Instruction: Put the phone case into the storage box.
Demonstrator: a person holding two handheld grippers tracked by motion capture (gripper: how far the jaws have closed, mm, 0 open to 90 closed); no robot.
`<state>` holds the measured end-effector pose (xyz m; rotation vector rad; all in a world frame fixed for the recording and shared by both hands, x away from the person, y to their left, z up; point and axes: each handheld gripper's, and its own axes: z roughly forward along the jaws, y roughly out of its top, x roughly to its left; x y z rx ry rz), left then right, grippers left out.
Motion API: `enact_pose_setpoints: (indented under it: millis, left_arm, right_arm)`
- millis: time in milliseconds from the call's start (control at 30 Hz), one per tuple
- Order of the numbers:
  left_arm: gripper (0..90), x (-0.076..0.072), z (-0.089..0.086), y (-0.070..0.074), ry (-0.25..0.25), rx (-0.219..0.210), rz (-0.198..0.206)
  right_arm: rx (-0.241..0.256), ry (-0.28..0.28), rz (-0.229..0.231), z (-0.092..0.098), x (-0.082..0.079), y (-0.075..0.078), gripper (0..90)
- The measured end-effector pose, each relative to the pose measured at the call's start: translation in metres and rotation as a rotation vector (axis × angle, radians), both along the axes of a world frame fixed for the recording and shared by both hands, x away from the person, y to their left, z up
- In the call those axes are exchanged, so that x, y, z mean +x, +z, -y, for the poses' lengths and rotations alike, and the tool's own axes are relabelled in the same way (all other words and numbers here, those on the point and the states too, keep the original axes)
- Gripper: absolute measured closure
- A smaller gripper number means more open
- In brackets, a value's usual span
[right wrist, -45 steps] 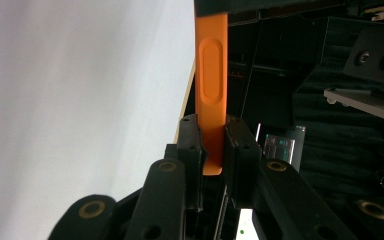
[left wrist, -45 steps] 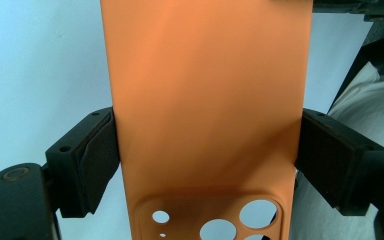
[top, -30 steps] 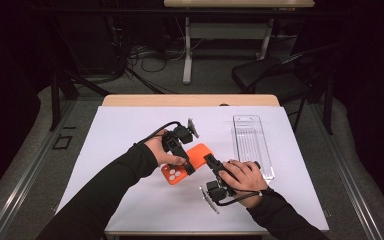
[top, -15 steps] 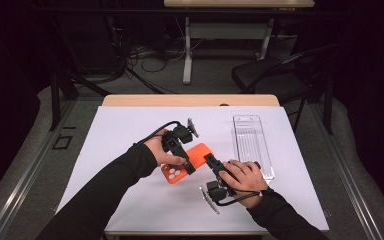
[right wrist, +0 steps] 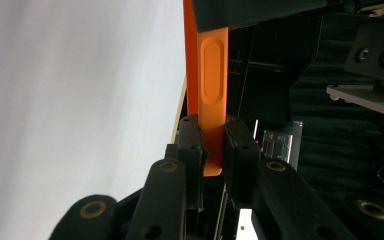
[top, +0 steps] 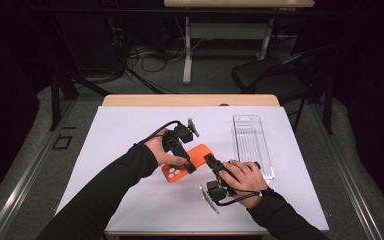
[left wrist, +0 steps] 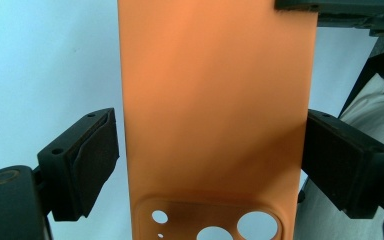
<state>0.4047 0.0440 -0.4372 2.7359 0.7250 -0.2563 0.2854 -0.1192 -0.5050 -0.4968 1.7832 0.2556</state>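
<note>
The orange phone case [top: 190,161] is held just above the white desk [top: 130,130], to the left of the clear plastic tray [top: 250,145], which lies apart from it. Its camera-cutout end points toward the person, and its far end is toward the tray.

The right gripper [right wrist: 212,150] is pressed together on the case's thin side wall: in the right gripper view the two black jaws pinch the orange edge between them, just below the raised button strip. The left gripper [left wrist: 210,160] stands spread across the case's width near the camera holes; in the left gripper view the pad [left wrist: 87,160] on one side stands off the edge by a narrow gap, while the opposite pad appears to meet the other edge. It is judged open, bracketing the case and not clamping it.

The case looks light, thin and flexible, probably soft rubbery plastic with a matte skin that should grip well against the pads. An empty shell like this will likely bow or twist if squeezed across its width, so a firm hold is best taken on the side walls or a corner, where the rim stiffens it. The flat back offers little to pinch. It does not look fragile.
</note>
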Motion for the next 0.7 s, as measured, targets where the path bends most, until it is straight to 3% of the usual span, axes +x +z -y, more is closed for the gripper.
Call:
enact_pose_setpoints:
  millis: [700]
  left_arm:
    - [12.2, -0.001, -0.017, 0.016, 0.032, -0.025, 0.036]
  right_arm:
    - [0.002, -0.035, -0.031, 0.004, 0.004, 0.0, 80.5]
